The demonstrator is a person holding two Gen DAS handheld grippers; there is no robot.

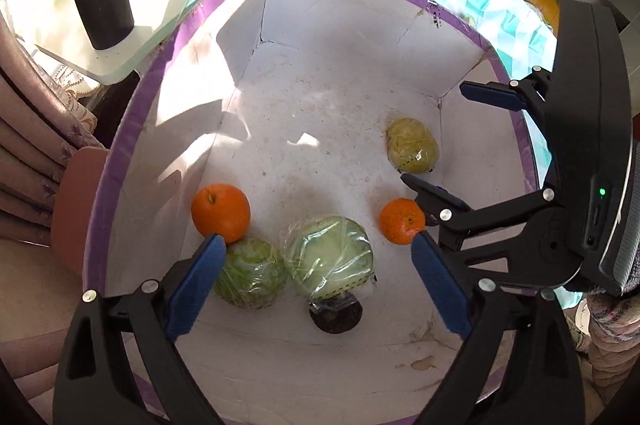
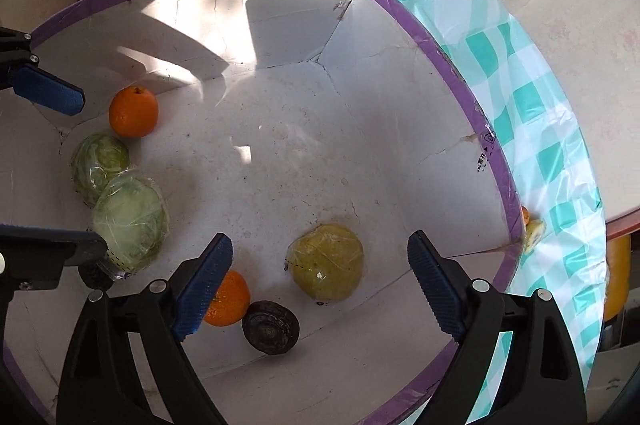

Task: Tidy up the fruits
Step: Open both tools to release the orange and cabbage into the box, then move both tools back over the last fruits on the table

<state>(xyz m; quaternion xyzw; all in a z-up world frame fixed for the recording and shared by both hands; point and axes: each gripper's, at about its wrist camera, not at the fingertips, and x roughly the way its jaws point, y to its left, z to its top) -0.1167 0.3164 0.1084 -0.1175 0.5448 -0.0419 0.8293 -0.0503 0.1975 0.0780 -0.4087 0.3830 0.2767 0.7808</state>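
Am hovering both grippers, left gripper (image 1: 316,253) and right gripper (image 2: 320,253), jaws apart, empty, over box (image 2: 440,37). Wrapped fruit (image 2: 326,261) at 12 o'clock of right gripper: film probably slippery, soft; am planning grip across middle.

Six fruits (image 1: 330,257) lie in the box (image 1: 344,37), which sits on the tablecloth (image 2: 532,97).

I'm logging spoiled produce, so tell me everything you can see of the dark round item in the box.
The dark item is a small, flattened round thing, near black, with a wrinkled, dull skin and a ringed top face; what it is I cannot tell. It lies on the floor of the white box, close by the small orange. In the left view it sits just below the largest wrapped green fruit, whose wrap overlaps its top edge. Neither hand-held gripper touches it.
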